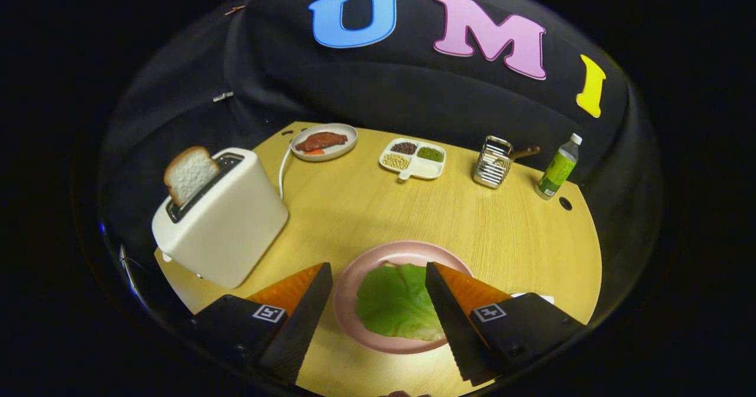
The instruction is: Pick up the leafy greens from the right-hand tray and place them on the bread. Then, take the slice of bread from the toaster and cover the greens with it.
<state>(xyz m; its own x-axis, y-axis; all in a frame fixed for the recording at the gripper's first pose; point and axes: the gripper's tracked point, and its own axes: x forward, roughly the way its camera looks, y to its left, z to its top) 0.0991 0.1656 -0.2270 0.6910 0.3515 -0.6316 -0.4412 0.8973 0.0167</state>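
A green lettuce leaf [394, 302] lies on a pink plate [407, 252] between my two fingers, covering what is under it; a sliver of bread peeks out at its far edge. My gripper [378, 273] is open, with the fingers spread to either side of the leaf and nothing held. Beyond the left finger stands a white toaster [224, 220], and a slice of bread [189, 174] sticks up out of its slot.
At the back of the round wooden table [354, 208] stand a plate of meat [323, 142], a white divided dish of grains [413, 158], a wire rack [493, 162] and a green bottle [558, 169]. A white tray edge [534, 296] peeks out behind the right finger.
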